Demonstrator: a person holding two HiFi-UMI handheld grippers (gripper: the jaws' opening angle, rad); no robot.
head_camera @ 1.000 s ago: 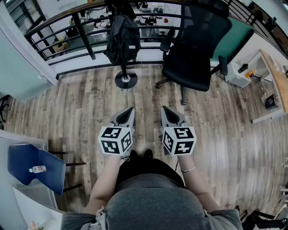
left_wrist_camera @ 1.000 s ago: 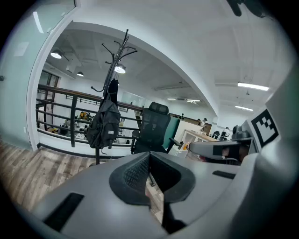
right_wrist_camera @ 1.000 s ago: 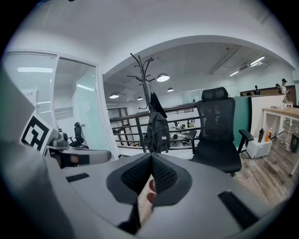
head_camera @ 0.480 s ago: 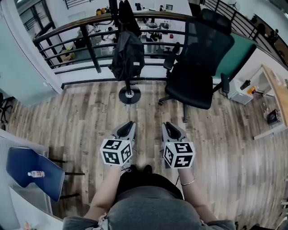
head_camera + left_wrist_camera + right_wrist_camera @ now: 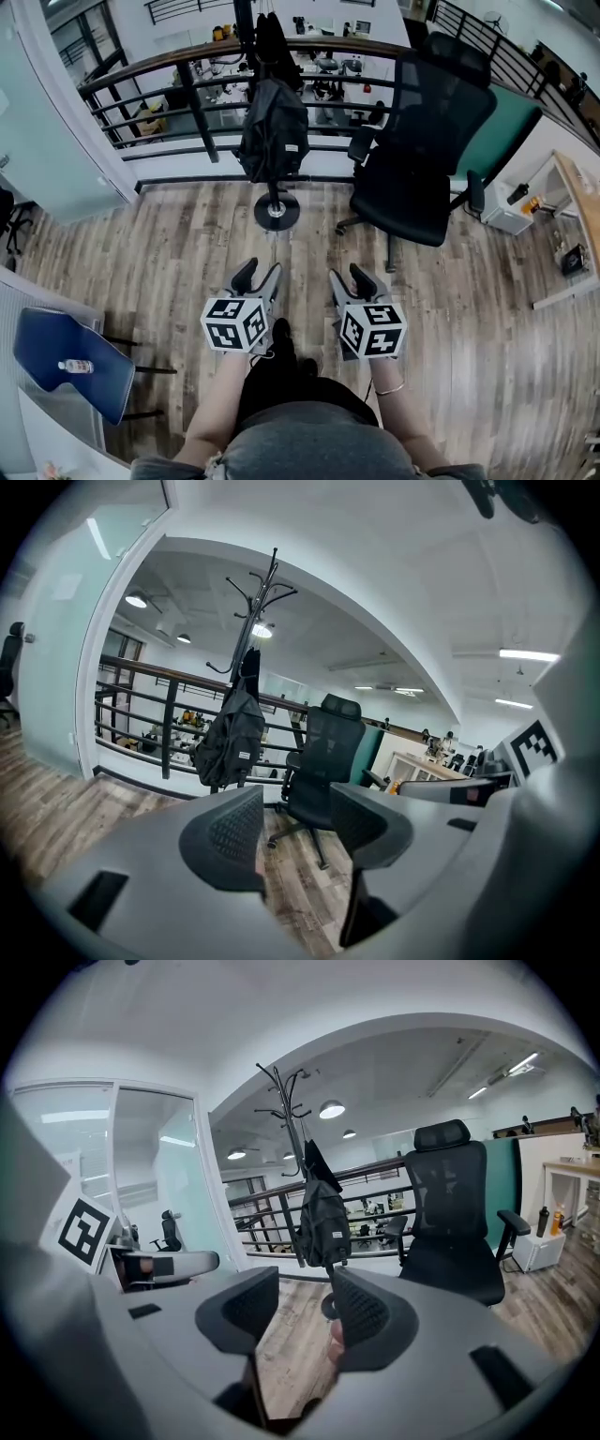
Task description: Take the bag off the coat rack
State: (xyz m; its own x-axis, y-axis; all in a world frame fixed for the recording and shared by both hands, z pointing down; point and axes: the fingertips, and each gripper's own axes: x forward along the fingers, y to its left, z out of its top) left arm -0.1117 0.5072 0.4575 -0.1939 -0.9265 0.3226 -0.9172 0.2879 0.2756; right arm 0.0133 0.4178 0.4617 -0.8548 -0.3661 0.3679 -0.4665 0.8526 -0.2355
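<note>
Black fabric bag (image 5: 272,131) hung slack on the coat rack (image 5: 277,214) well ahead, likely soft and light, best taken up by its hook, while left hand-held gripper (image 5: 260,274) and right hand-held gripper (image 5: 349,276) had just been opening, empty.

bag (image 5: 273,129): black backpack (white label) | hanging upright | on black coat rack (image 5: 277,212)

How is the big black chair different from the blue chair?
The black chair has a tall mesh back, armrests and a spreading base; the blue chair shows thin straight legs. The black chair's seat is bare, while a small bottle lies on the blue chair. The black chair stands near the railing; the blue chair is far off at the left. Both stand on the wooden floor, and nobody sits in either.
</note>
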